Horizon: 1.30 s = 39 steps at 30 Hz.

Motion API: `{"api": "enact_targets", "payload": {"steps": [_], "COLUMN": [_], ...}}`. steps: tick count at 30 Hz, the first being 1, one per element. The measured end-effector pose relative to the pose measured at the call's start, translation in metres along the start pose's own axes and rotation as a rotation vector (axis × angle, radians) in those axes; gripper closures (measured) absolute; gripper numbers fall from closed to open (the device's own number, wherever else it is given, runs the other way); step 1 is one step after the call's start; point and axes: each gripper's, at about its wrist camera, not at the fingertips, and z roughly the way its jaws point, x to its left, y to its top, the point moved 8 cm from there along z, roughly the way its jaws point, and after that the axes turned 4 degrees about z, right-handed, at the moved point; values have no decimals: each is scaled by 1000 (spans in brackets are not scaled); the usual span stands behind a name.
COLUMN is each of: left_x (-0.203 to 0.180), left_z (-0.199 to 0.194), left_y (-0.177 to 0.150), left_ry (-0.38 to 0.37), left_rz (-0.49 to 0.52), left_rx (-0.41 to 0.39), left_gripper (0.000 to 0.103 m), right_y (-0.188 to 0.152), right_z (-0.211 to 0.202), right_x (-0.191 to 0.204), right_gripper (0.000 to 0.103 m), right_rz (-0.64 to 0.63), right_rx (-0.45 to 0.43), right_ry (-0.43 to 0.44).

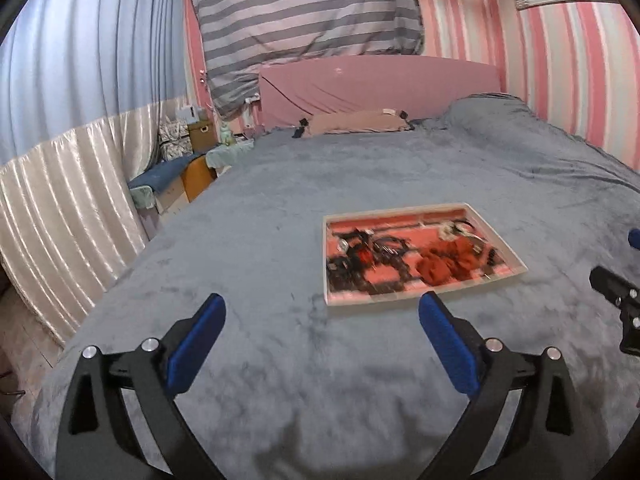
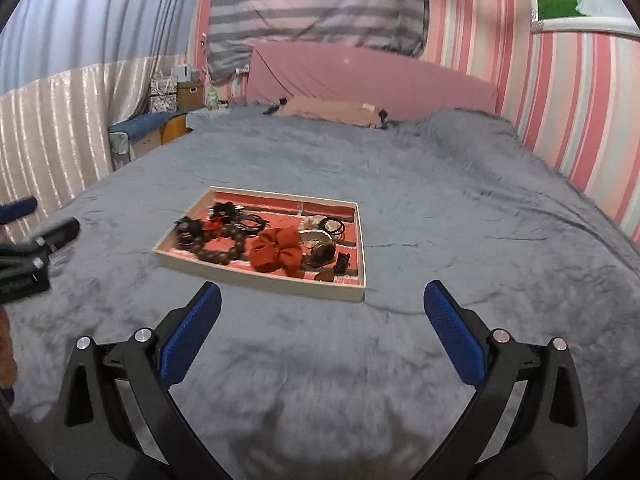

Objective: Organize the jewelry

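**Shallow tray of jewelry on a plush bedspread, both grippers spread wide and empty**

The tray [image 2: 362,240] is a flat rectangle with a low cream rim and a floor printed as red brick. It lies on the grey bedspread [image 2: 440,200], ahead of both grippers and touching neither. The bedspread is a short-pile, velvety cloth, creased in soft ridges. In the tray, the right wrist view shows a bracelet of round dark wooden beads [image 2: 224,246] at the left, a gathered rust-red fabric scrunchie [image 2: 276,254] near the middle, thin black elastic hair ties [image 2: 250,222] behind them, and a pale oval piece with a dark glossy disc [image 2: 320,250] to the right; what that piece is cannot be told. In the left wrist view the tray contents are smeared by blur, and only red and black patches can be made out.

The left gripper [image 1: 322,312] stands with its jaws far apart and nothing between them; its fingers are black angular plastic with blue textured pads [image 1: 196,344]. The right gripper [image 2: 322,300] is likewise spread wide and holds nothing. Each gripper shows only as a cut-off sliver at the edge of the other's view.

Behind the bed stand a pink padded headboard [image 2: 380,76], a grey-striped hanging cloth [image 2: 316,0], pink-striped wallpaper [image 2: 560,100] and glossy pleated curtains [image 1: 60,200].
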Motion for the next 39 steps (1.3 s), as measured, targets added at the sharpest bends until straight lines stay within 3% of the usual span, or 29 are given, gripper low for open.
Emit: {"api": "enact_targets", "payload": {"steps": [2, 5, 14, 21, 39], "left_x": [-6, -10, -20, -25, -19], "left_z": [-27, -62, -136, -162, -188], "left_y": [-12, -25, -56, -86, -97], "left_ry": [-20, 8, -40, -106, -52], "left_rz": [0, 1, -70, -144, -115], "left_rx": [3, -30, -71, -32, -63], "left_gripper": [8, 8, 4, 4, 4], "right_y": [-6, -20, -57, -93, -106], "right_z": [-25, -68, -141, -163, -189], "right_x": [2, 3, 8, 4, -1], "right_gripper": [4, 4, 4, 4, 4], "right_rz": [26, 64, 65, 105, 119], "right_rx": [-10, -28, -53, -57, -101], "right_ry": [17, 39, -18, -69, -112]}}
